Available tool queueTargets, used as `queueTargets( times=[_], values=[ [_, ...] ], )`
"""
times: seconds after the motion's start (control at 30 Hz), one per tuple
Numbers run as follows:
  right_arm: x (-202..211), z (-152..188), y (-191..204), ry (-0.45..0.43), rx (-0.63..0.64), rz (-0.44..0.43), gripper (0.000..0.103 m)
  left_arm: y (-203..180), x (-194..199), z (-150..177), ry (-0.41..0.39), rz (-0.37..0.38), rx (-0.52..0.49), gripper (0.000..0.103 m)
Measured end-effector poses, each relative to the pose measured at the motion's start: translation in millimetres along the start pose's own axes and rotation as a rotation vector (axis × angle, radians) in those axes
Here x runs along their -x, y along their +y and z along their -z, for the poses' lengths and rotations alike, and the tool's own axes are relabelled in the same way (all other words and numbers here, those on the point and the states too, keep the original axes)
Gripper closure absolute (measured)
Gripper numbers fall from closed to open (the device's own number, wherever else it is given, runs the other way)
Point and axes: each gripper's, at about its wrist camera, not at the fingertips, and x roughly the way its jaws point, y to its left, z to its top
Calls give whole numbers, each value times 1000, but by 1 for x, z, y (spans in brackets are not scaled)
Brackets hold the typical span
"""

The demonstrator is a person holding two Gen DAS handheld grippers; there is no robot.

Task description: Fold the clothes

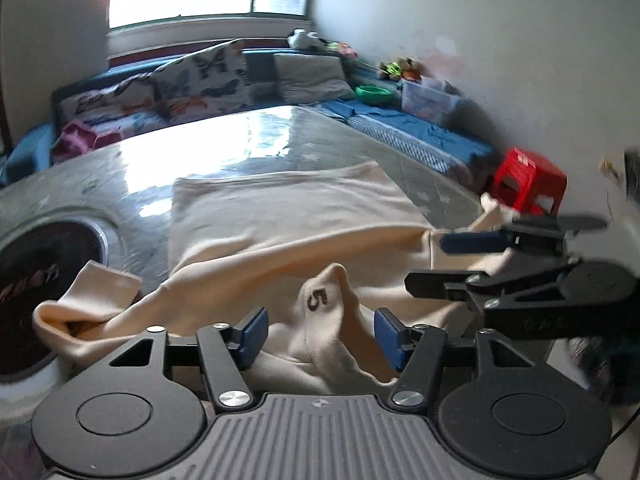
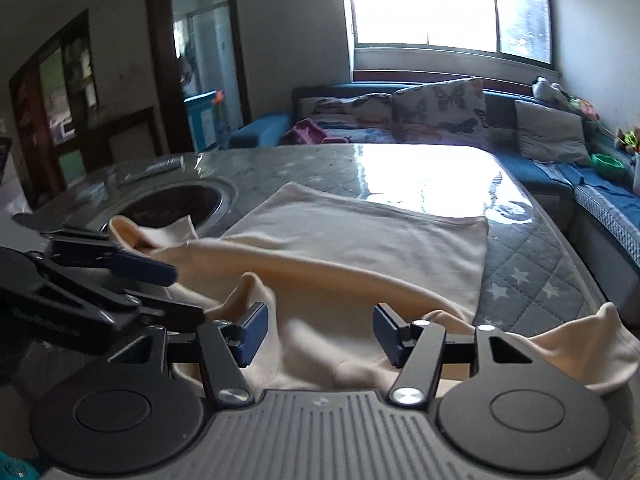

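Observation:
A cream long-sleeved garment lies on the quilted grey table, its far part flat and a sleeve laid across it. The near edge is bunched, with a raised fold marked "5". My left gripper is open, its blue pads on either side of that fold without pressing it. The right gripper is open too, over the bunched near hem. Each one shows in the other's view: the right gripper comes in from the right, the left gripper from the left.
A round dark inset sits in the table on the left, with a sleeve cuff beside it. A red stool stands off the table's right. A blue sofa with butterfly cushions runs behind.

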Motion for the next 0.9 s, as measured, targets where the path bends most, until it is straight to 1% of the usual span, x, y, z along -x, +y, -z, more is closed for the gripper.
queueTargets(
  times=[0.03,0.07,0.13,0.2,0.23,0.33,0.43,0.47,0.53,0.6,0.77,0.87,0.9],
  values=[
    [0,1,-1,3,4,5,40,-1,-4,2,6,-2,-13,58],
    [0,1,-1,6,7,9,39,-2,-8,4,13,-3,-25,63],
    [3,5,-6,14,0,24,37,-3,-14,7,24,-3,-42,91],
    [3,9,-11,25,-10,36,36,-1,-14,11,29,1,-41,96],
    [3,10,-14,31,-15,42,34,-1,-10,12,19,6,-46,98],
    [4,12,-18,39,-18,50,30,0,8,15,-19,39,-67,98],
    [7,11,-17,40,10,52,28,2,30,22,-41,81,-99,98],
    [8,11,-17,40,20,53,25,2,36,26,-42,89,-113,98],
    [9,10,-14,42,49,56,23,1,44,34,-34,99,-147,98],
    [8,8,-12,48,72,56,23,1,48,42,-23,90,-170,98],
    [10,9,5,83,148,14,23,7,45,50,5,33,-152,97],
    [12,13,17,91,191,-12,23,9,47,46,-13,16,-133,92],
    [12,14,20,91,196,-14,23,8,47,44,-24,20,-132,88]
  ],
)
